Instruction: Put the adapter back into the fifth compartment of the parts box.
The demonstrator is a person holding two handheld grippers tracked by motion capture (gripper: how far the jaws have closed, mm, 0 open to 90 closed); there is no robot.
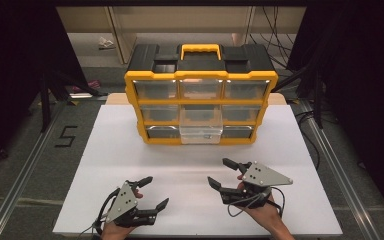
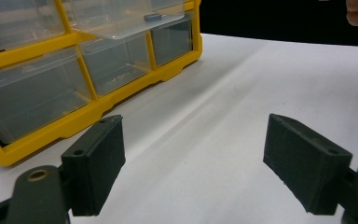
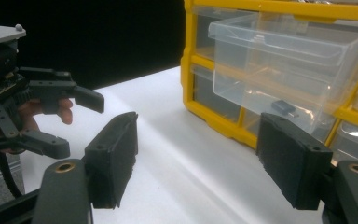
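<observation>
A yellow and black drawer organizer (image 1: pixel 200 100) with clear drawers stands at the back middle of the white tabletop (image 1: pixel 130 160). Its bottom middle drawer (image 1: pixel 201 134) is pulled out. A small dark part (image 3: pixel 283 107) lies inside that drawer (image 3: pixel 289 60) and also shows in the left gripper view (image 2: pixel 152 17). My left gripper (image 1: pixel 156 191) is open near the front edge, empty, its jaws (image 2: pixel 200 163) wide apart over bare table. My right gripper (image 1: pixel 218 171) is open and empty, well short of the organizer (image 3: pixel 223 121). The left gripper (image 3: pixel 79 125) shows off to its side.
Metal rails run along both sides of the table. A black "5" (image 1: pixel 66 136) is marked on the grey floor at left. Cables (image 1: pixel 310 135) lie on the floor at right. Black curtains and stand legs flank the table.
</observation>
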